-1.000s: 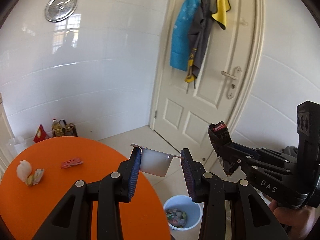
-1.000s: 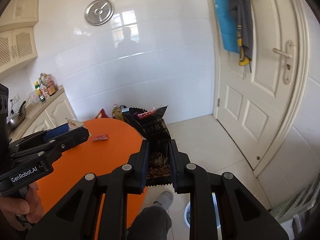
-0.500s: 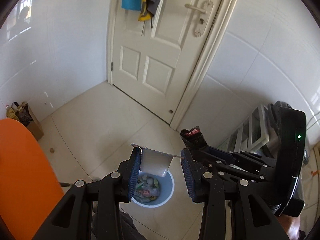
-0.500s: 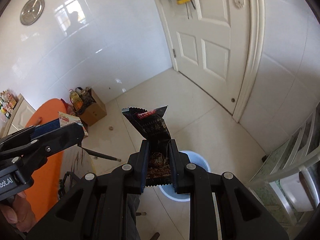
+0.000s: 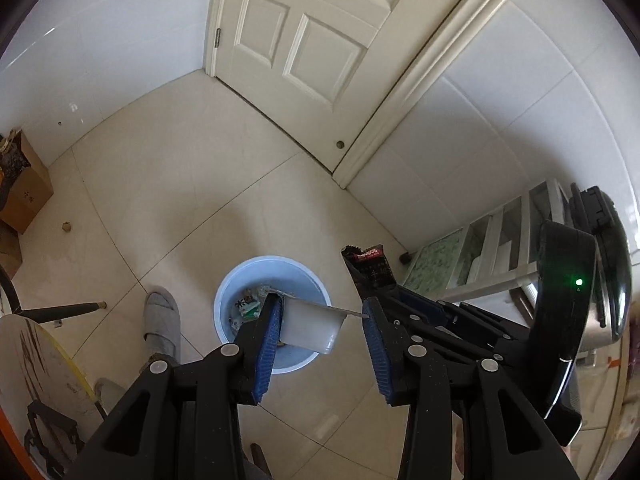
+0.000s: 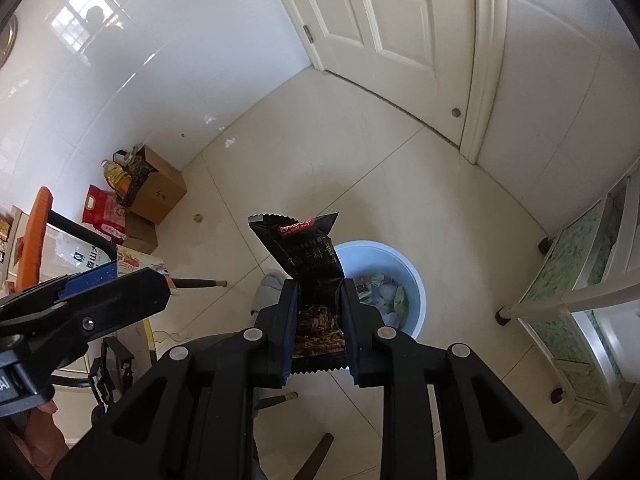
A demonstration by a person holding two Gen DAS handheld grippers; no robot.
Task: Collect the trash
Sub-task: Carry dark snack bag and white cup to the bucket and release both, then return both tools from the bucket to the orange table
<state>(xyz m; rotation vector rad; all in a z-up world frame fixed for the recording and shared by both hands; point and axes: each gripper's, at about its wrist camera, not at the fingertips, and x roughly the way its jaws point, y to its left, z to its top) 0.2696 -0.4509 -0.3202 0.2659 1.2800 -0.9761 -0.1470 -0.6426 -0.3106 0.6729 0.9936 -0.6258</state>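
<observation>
Down below, the pale tiled floor point(image 5: 224, 184) spreads out with the white door point(image 5: 304, 40) behind, and the light blue trash bin point(image 5: 236, 280) sits on it, already holding scraps. Left gripper point(image 5: 320, 320) hangs right over the bin, jaws opening, the white plastic cup point(image 5: 310, 324) leaning on one pad with only its rim reaching the other. Right gripper point(image 6: 320, 312), jaws opening too, has the black snack wrapper point(image 6: 308, 252) between its pads beside the bin.

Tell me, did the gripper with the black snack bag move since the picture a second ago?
Yes. The right gripper, black snack bag between its opening jaws, swung down from facing the wall to over the blue bin.
</observation>
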